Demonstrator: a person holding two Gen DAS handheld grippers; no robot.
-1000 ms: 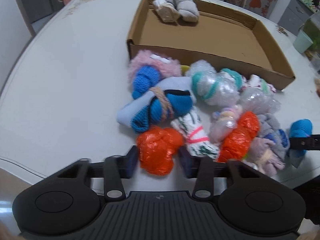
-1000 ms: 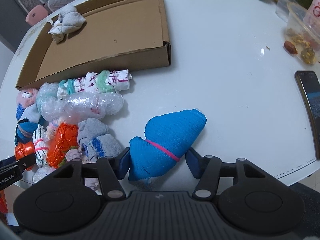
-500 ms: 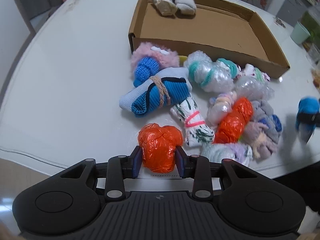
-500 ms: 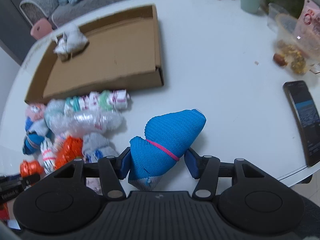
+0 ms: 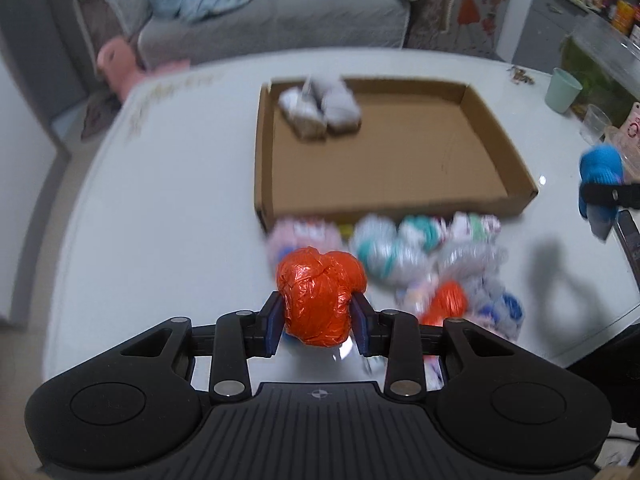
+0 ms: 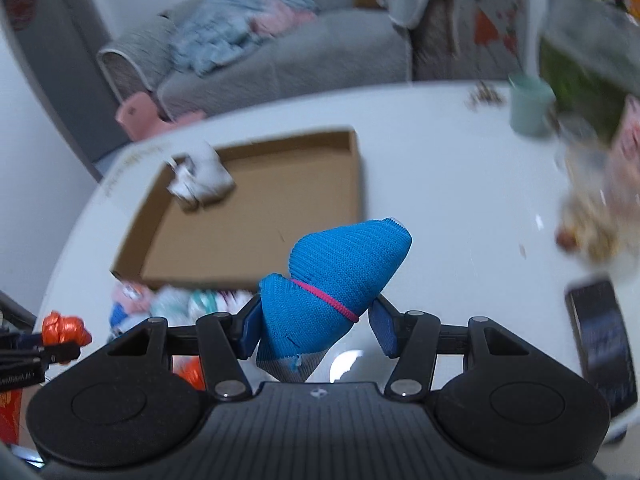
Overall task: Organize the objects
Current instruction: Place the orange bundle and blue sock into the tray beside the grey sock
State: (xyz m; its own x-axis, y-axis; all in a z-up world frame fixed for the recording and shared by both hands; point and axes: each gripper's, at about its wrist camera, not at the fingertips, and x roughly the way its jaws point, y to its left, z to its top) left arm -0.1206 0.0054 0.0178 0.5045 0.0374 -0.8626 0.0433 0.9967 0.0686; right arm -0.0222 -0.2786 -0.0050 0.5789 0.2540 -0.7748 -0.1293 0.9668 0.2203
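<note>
My left gripper [image 5: 318, 318] is shut on an orange plastic bundle [image 5: 320, 294] and holds it above the white table, in front of the pile of wrapped and rolled bundles [image 5: 420, 256]. My right gripper [image 6: 316, 320] is shut on a blue rolled sock with a pink band [image 6: 340, 280], raised above the table; it also shows at the right of the left wrist view [image 5: 600, 176]. The shallow cardboard box [image 5: 516, 172] lies beyond the pile with a pale rolled pair [image 5: 320, 108] in its far left corner. The views are blurred.
A green cup [image 5: 562, 90] and clear containers [image 5: 596, 122] stand at the table's far right. A phone [image 6: 604, 336] lies near the right edge by a snack container [image 6: 592, 216]. A grey sofa [image 5: 260, 12] is behind the table.
Both grippers have risen from the table with their bundles. The left shut on the orange bundle and lifted it; the right lifted the blue sock. Both views now tilt up toward the sofa.
</note>
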